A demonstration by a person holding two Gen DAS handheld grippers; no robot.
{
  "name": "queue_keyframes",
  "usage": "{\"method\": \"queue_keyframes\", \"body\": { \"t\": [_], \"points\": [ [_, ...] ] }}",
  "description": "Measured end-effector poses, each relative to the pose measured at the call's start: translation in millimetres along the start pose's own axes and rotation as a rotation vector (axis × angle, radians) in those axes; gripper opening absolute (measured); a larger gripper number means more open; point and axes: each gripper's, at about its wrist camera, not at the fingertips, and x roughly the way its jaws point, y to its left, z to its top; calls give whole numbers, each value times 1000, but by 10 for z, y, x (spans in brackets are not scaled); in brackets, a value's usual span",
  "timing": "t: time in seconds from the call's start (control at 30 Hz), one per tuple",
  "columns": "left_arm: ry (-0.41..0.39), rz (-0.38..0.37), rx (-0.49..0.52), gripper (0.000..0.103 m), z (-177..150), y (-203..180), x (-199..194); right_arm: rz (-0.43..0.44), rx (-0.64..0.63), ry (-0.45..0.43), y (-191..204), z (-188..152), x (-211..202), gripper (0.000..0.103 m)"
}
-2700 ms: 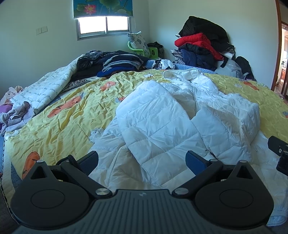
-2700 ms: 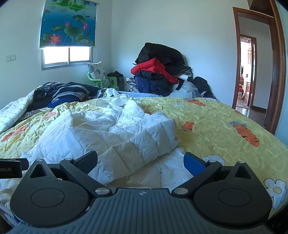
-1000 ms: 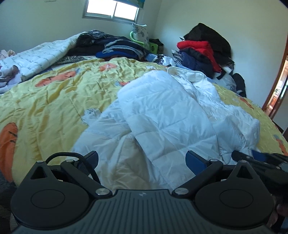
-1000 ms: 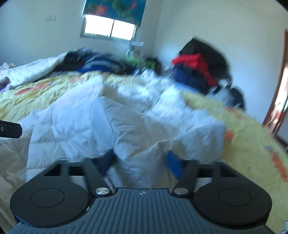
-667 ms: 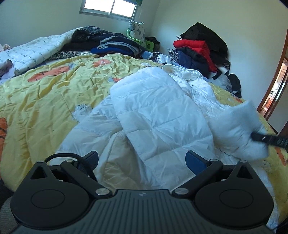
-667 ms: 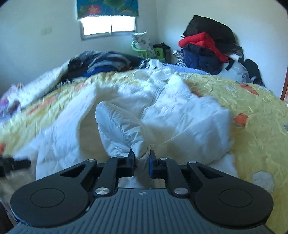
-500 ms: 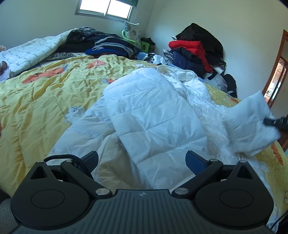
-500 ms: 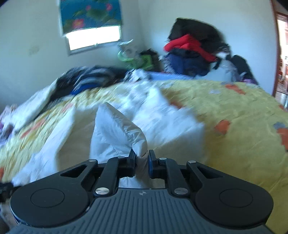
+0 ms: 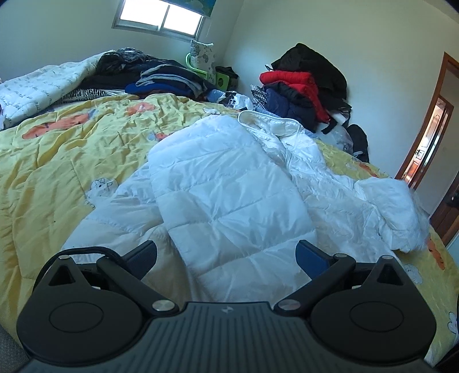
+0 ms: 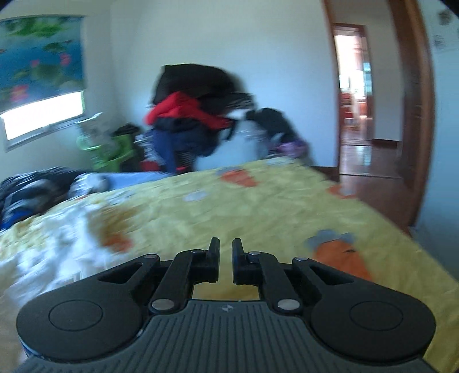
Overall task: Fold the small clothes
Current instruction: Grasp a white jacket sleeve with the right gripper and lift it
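From the left wrist view, the left edge of the bed is bordered by a white printed quilt (image 9: 37, 86) lying along the far left side, and between it and the jacket the yellow carrot-print bedspread (image 9: 57, 160) lies bare and rumpled, the widest free stretch on that side. The left tongs (image 9: 226, 255) stand wide, nothing between them, poised just above the near hem of the white puffer jacket (image 9: 229, 195). The jacket lies across the middle of the bed, collar toward the far wall, one quilted panel folded over its middle; its right sleeve (image 9: 393, 212) is bunched near the bed's right edge. Behind it, folded dark clothes (image 9: 160, 77) sit at the head of the bed under the window (image 9: 160, 18), and a heap of black, red and navy coats (image 9: 301, 83) is stacked against the far wall. A wooden door frame (image 9: 424, 137) stands at the right.

The right wrist view is blurred. The right tongs (image 10: 226, 252) are drawn nearly together with only a thin gap, holding nothing, above bare yellow bedspread (image 10: 258, 206). The jacket (image 10: 51, 244) shows as a white smear at the lower left, apart from them. To the right the bedspread runs clear to the bed's edge, beyond which an open doorway (image 10: 355, 94) and wooden floor (image 10: 370, 160) show.
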Motion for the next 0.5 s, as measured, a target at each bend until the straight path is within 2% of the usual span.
{"method": "queue_keyframes", "body": {
  "t": [0.07, 0.13, 0.17, 0.2, 0.23, 0.27, 0.3, 0.4, 0.5],
  "points": [
    [-2, 2, -4, 103, 2, -5, 11, -9, 77, 35, -267, 28, 136, 10],
    [-4, 0, -8, 103, 0, -12, 31, 72, 129, 87, -392, -25, 178, 13],
    [-2, -4, -8, 103, -4, -21, 44, 114, 122, 96, -390, -97, 143, 18],
    [-1, -13, -9, 103, -8, -32, 58, 148, 104, 104, -356, -194, 95, 37],
    [-1, -23, -11, 103, -12, -46, 66, 194, 92, 119, -286, -288, 57, 50],
    [-1, -35, -10, 103, -17, -63, 74, 241, 83, 137, -237, -403, 11, 75],
    [0, -44, -3, 103, -21, -88, 83, 281, 70, 144, -179, -509, -36, 87],
    [10, -45, 27, 103, -32, -180, 116, 353, -83, 179, 93, -766, -125, 83],
    [18, -63, 33, 103, -45, -238, 116, 337, -259, 182, 379, -896, -86, 79]
  ]
}}
